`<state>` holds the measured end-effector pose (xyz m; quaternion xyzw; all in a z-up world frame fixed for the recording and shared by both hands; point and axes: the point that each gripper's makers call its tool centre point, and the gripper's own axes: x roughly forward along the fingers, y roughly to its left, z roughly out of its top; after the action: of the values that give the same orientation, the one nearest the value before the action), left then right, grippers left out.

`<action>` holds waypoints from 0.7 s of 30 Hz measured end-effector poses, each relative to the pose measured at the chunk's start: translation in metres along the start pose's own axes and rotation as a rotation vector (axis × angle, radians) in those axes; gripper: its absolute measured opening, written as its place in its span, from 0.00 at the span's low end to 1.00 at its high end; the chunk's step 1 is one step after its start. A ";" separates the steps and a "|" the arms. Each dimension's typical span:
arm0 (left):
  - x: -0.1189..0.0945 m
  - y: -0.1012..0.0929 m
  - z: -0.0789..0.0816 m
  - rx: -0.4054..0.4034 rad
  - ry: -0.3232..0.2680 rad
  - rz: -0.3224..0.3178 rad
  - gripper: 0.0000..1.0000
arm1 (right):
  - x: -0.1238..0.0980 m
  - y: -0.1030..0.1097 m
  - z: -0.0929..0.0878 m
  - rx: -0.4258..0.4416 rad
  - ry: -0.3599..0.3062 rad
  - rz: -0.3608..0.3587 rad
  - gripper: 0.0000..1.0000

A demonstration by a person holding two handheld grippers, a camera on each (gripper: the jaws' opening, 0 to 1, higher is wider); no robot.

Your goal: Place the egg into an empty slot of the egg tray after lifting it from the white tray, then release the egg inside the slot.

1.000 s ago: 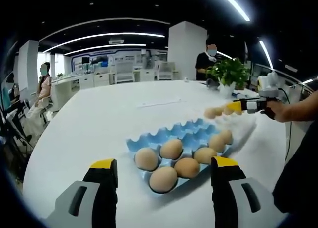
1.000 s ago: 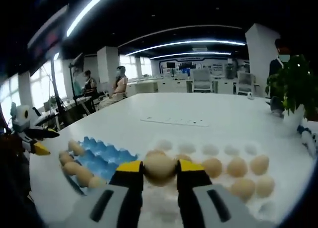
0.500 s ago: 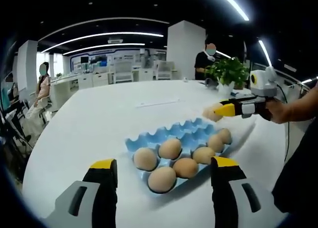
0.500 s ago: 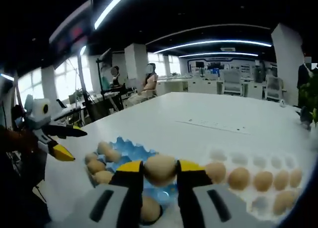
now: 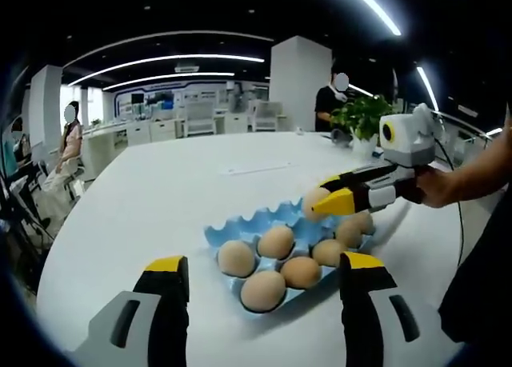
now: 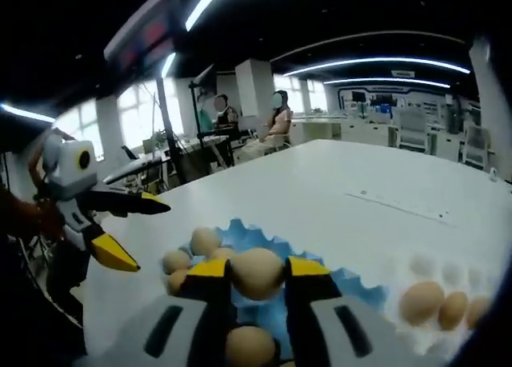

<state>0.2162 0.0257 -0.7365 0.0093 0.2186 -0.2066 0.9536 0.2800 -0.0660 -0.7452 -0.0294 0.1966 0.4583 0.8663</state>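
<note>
1. White table (image 5: 152,191) runs broad under both views, with the blue egg tray (image 5: 240,229) near its front edge in the left gripper view and six eggs filling the tray's near slots.
2. White tray (image 6: 488,275) now sits at the far right of the right gripper view, a few eggs left in it; a second ago it spread under that gripper, so the carry has crossed from one tray to the other.
3. Right gripper (image 5: 320,201) is closed on the egg (image 6: 257,273), holding it above the egg tray's empty far slots; lowering and release are judged to come next.
4. Left gripper (image 5: 260,283) hangs wide open and empty on the near side of the egg tray, unmoved over the last second.
</note>
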 end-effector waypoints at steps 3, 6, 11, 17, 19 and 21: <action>0.000 0.000 0.000 -0.005 -0.002 0.001 0.78 | 0.006 0.003 -0.003 -0.019 0.013 0.011 0.25; 0.000 0.000 0.001 -0.003 -0.001 -0.002 0.78 | 0.013 0.004 -0.008 -0.022 0.039 0.021 0.25; 0.000 -0.001 -0.001 -0.006 0.003 -0.006 0.77 | 0.020 0.004 -0.018 -0.009 0.086 0.022 0.26; 0.000 0.001 0.000 -0.007 0.000 0.001 0.77 | 0.023 0.006 -0.023 -0.012 0.116 0.026 0.26; 0.000 0.001 -0.001 -0.009 0.003 0.003 0.76 | 0.023 0.006 -0.023 -0.031 0.116 0.033 0.26; 0.000 0.001 -0.002 -0.010 0.006 0.000 0.76 | 0.023 0.006 -0.024 -0.048 0.118 0.034 0.26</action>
<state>0.2160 0.0264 -0.7381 0.0051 0.2226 -0.2056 0.9530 0.2794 -0.0497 -0.7748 -0.0739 0.2369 0.4751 0.8442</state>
